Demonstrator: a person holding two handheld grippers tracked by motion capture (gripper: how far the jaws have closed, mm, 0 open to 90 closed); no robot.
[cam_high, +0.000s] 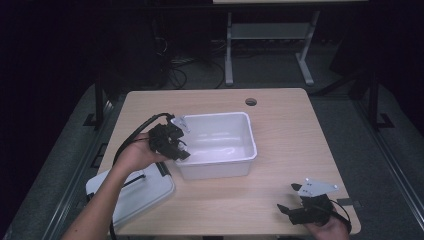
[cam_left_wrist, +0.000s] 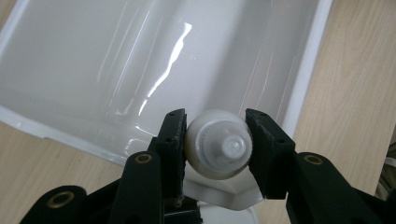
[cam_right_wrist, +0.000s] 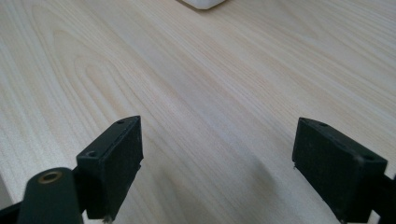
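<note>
Over the white tub (cam_high: 220, 145), at its left rim, my left gripper (cam_left_wrist: 215, 144) pinches a small white bottle (cam_left_wrist: 218, 145), cap end toward the camera, both pads on its rounded sides. My right gripper (cam_right_wrist: 217, 163) rests spread and empty near the table's (cam_high: 295, 145) front right edge, well apart from the tub.

Hazards:
- Slip: I judge the round, smooth body could squirt from the flat pads if the pinch eases early.
- Rim strike: the bottle hangs close to the rim; lowering off-line could knock it or shift the tub.
- Bounce: I expect a high release to send it rolling across the glossy floor.
</note>
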